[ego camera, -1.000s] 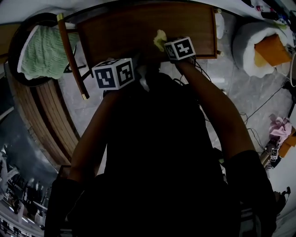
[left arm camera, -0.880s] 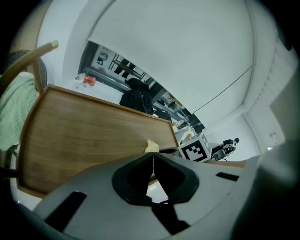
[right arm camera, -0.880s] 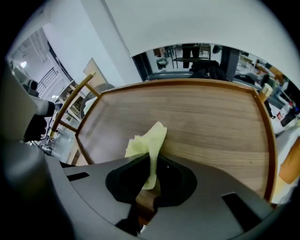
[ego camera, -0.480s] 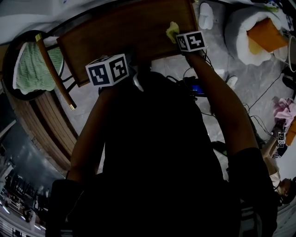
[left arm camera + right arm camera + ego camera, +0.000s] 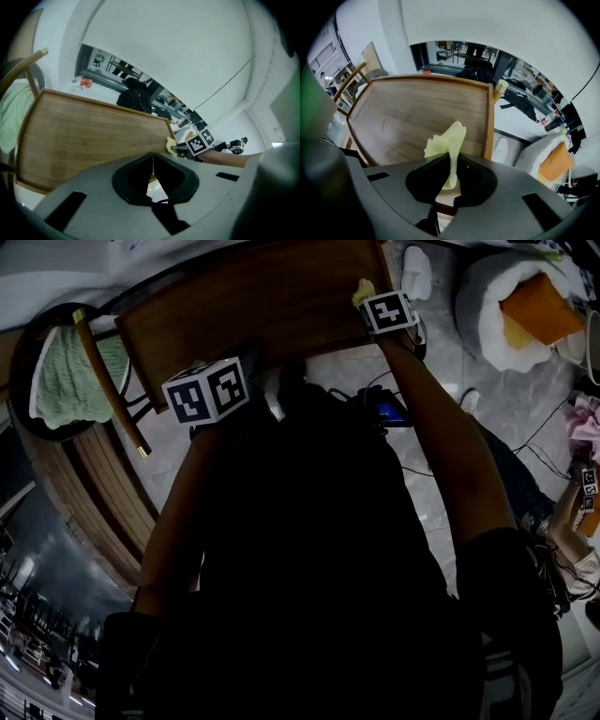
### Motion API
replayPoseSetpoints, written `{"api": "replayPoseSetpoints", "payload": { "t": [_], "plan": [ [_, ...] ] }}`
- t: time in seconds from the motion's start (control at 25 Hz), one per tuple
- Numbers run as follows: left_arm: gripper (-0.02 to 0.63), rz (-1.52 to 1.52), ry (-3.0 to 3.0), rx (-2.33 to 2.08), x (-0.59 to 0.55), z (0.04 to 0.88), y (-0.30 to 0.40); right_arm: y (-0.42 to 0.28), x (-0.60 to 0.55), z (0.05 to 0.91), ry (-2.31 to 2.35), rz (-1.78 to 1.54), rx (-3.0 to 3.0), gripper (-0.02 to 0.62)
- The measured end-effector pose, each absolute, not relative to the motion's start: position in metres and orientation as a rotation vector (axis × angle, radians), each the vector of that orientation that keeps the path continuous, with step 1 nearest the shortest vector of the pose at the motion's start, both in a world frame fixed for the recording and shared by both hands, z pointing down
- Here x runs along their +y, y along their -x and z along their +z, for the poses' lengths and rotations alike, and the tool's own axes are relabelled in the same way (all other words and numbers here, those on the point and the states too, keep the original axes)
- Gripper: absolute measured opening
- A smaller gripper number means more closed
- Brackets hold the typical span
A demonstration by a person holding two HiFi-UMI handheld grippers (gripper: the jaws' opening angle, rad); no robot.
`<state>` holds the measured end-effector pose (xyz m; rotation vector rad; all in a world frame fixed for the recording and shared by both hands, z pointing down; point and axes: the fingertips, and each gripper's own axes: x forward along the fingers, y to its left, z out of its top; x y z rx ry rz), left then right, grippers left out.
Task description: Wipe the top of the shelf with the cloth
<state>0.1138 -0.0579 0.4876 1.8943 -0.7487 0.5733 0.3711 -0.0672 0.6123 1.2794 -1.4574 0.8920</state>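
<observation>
1. Your right gripper (image 5: 451, 161) has its jaws closed tight on the yellow-green cloth (image 5: 446, 140). A thin fold is pinched between them, and the rest fans out crumpled above the tips.
2. The cloth sits over the near right corner of the wooden shelf top (image 5: 417, 112), just inside the raised rim along its right edge. No view shows clearly whether the cloth presses on the wood.
3. In the head view, the cloth peeks out just ahead of the right gripper's marker cube, at the right end of the shelf top.
4. Your left gripper (image 5: 153, 157) has its jaws brought fully together with nothing between them. It is held in front of the shelf's near edge, off the wood and well apart from the cloth.
5. From the left gripper view, the right gripper and the cloth show at the far right end of the board.
6. To your left, a green knitted throw (image 5: 64, 371) lies on a round chair beside the shelf.
7. To your right, a white beanbag (image 5: 487, 315) holding an orange cushion (image 5: 539, 296) rests on the grey floor.
</observation>
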Motion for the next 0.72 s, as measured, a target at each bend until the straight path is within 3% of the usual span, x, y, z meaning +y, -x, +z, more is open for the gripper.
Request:
{"api": "replayPoseSetpoints", "payload": {
  "t": [0.28,0.72],
  "plan": [
    [0.015,0.538,-1.902,-0.795,-0.063,0.473,-0.085,-0.368,-0.079,0.599,-1.396,0.908,-1.483,0.046],
    [0.015,0.445,-1.911,-0.870,-0.056,0.439,0.052,-0.104,-0.109,0.524,-1.212,0.803,-1.975,0.046]
  ]
}}
